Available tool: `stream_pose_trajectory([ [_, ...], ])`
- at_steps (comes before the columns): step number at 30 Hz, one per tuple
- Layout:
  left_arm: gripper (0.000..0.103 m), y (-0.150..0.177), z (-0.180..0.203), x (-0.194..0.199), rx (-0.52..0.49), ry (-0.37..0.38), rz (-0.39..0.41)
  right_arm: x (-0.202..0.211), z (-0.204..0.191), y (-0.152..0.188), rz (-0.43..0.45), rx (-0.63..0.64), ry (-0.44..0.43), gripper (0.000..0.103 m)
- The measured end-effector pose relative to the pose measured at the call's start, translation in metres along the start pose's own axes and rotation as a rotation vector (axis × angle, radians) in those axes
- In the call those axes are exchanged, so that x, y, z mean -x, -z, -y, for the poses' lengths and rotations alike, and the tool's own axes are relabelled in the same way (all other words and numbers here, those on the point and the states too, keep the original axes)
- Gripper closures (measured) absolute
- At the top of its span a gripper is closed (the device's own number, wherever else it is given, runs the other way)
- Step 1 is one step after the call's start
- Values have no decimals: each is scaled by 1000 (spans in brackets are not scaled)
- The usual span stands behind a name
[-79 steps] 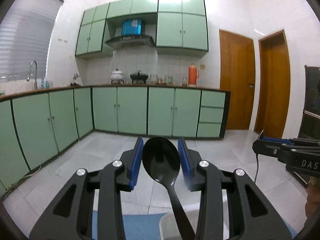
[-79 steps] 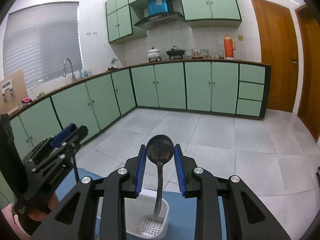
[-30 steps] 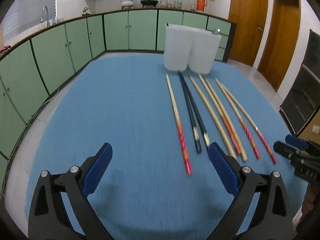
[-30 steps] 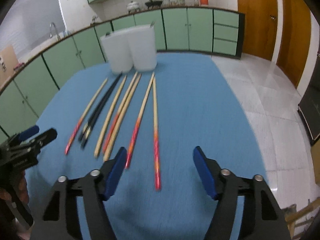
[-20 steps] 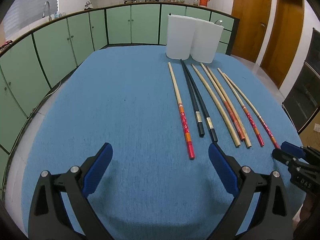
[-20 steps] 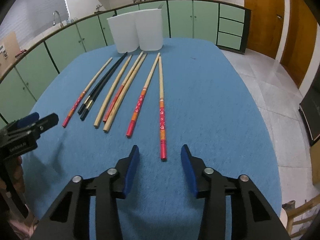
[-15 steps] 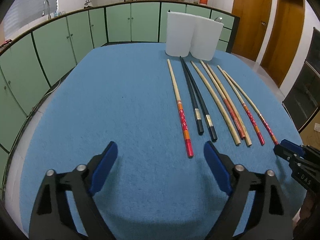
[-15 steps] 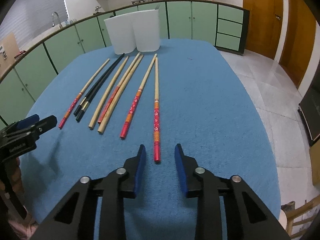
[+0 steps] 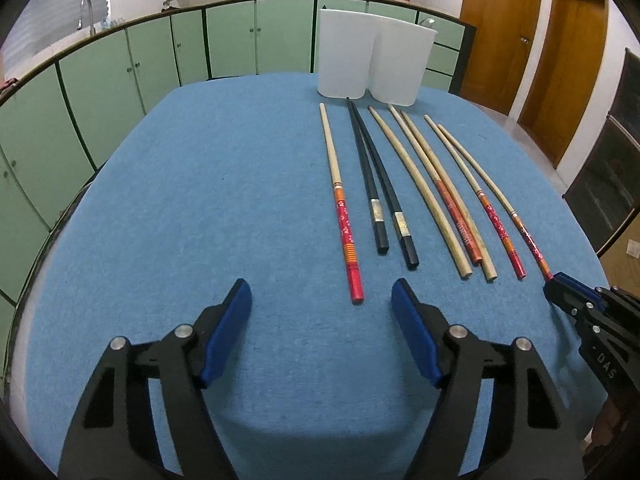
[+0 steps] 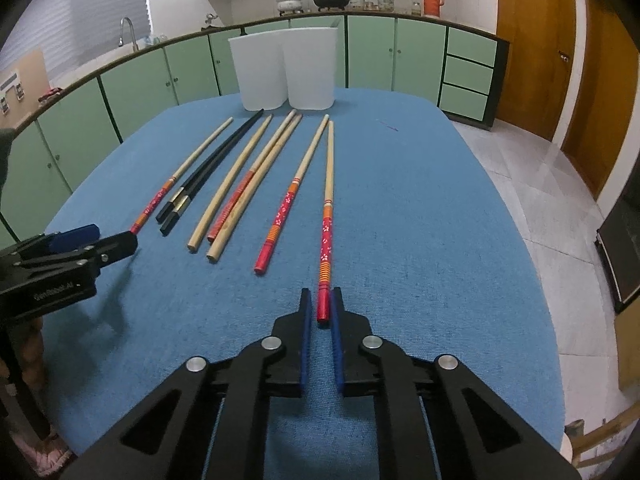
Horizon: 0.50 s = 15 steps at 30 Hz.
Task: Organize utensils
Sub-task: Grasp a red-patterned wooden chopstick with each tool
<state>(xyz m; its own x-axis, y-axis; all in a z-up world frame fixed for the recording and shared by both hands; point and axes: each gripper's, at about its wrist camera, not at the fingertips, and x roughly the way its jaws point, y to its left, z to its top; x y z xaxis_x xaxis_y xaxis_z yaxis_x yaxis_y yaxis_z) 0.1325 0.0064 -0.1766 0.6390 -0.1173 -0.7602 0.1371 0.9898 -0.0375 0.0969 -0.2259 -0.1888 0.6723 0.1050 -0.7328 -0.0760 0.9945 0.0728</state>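
Several chopsticks lie side by side on the blue tablecloth [image 9: 200, 200], in front of a white two-compartment holder [image 9: 372, 64] [image 10: 284, 68]. My right gripper [image 10: 320, 308] [image 9: 556, 280] is shut on the red end of the rightmost chopstick [image 10: 326, 232] [image 9: 527, 236], which still rests on the cloth. My left gripper [image 9: 320, 292] [image 10: 92, 240] is low over the cloth with its jaws closing. The red end of the leftmost chopstick [image 9: 340, 200] [image 10: 160, 196] lies between them, nearer the right finger, and touches neither pad.
A black pair [image 9: 376, 184] and plain wooden chopsticks [image 9: 416, 184] lie between the two red-ended ones. The table's edge runs close on both sides. Green cabinets [image 9: 120, 72] and wooden doors [image 9: 500, 28] stand beyond. A person's hand [image 10: 24, 344] shows at the left.
The right jaws have drawn together onto the red end of the rightmost chopstick. The left jaws have narrowed and the left gripper has sunk a little toward the leftmost chopstick's end.
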Motion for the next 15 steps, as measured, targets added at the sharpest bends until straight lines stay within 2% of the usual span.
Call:
stream_pose_trajectory([
  [3,41,0,5,-2,-10,-16,4,0,1,1,6,-3,-7,95],
  [11,71,-2,16,-3,-39,-18,13,-3,8,-1,22,-34,-40,95],
  [15,97,-4,17,-3,-38,-8,12,-5,6,-2,25,-34,-32,95],
])
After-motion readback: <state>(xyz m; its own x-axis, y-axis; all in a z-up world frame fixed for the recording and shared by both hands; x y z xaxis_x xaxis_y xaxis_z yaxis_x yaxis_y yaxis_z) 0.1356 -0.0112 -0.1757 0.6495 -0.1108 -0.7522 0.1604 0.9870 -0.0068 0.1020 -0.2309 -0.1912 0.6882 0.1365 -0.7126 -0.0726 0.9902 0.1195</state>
